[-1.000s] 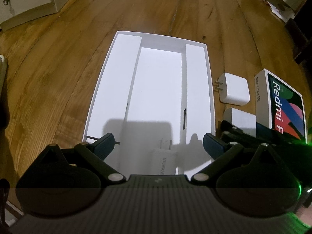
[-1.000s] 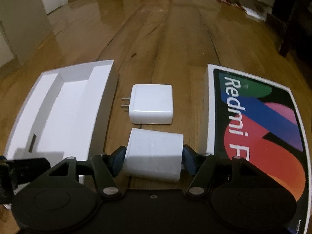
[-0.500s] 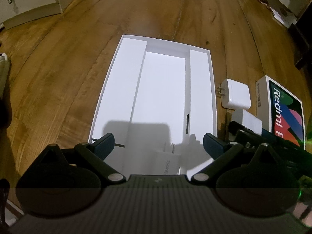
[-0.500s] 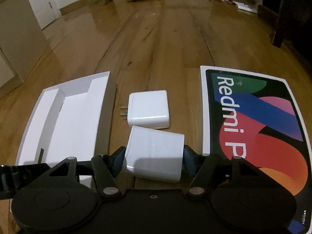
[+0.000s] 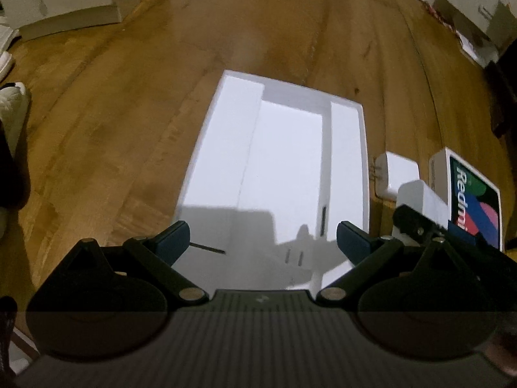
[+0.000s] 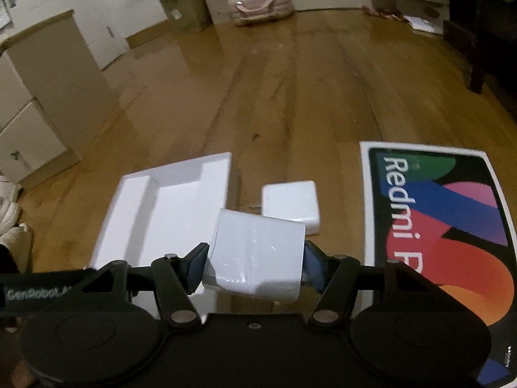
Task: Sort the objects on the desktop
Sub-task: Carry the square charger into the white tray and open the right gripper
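Note:
My right gripper is shut on a white charger block and holds it above the wooden surface; the same block shows at the right of the left wrist view. Just beyond it a second white charger lies flat, its prongs toward the white compartment tray. My left gripper hangs open over the near end of the tray. A third charger lies in the tray there, prongs up-picture and its body mostly hidden by the gripper. The colourful Redmi box lies to the right.
White cabinets stand at the left, with white shoes near them. A pink case sits by the far wall. A dark furniture leg stands at the far right. Bare wood stretches beyond the tray.
My right gripper has risen with the charger block, lifting it off the wood. My left gripper has drawn up and back from the tray, which now looks smaller.

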Motion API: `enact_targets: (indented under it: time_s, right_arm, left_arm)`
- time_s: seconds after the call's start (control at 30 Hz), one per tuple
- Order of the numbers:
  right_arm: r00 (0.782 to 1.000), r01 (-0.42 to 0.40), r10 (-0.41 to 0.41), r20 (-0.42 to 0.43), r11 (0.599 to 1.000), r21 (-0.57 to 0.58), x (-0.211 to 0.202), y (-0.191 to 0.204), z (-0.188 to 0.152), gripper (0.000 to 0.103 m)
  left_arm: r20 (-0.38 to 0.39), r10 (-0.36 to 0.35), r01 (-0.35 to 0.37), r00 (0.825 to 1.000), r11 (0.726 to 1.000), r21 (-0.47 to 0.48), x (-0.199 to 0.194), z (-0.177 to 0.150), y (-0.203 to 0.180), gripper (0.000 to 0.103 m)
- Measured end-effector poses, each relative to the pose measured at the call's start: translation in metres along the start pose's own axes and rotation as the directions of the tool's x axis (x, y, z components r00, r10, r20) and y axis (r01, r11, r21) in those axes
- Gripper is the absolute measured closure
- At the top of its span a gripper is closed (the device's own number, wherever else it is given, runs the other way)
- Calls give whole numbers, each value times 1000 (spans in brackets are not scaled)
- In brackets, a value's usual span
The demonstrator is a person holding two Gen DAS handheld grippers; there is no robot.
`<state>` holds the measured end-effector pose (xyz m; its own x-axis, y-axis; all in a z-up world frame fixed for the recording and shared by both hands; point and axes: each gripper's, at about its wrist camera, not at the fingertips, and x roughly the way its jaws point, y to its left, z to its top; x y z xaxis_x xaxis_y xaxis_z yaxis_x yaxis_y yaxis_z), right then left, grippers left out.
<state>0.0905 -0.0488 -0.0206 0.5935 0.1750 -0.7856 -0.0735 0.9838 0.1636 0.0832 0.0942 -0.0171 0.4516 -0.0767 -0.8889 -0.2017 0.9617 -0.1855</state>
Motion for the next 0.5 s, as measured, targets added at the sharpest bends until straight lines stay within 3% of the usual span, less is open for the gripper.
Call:
enact_targets:
  time_s: [0.3,0.5]
  right_arm:
    - [996,-86,86,-1,994,-74,-1,28,2,36]
    - [992,-127,123,-30,981,-147,15,57,-10,36]
  left_arm:
    - [73,-2,5,997,999,-49,-22,13,24,4]
    - [72,7,-2,997,998,-70,-22,14,37,4]
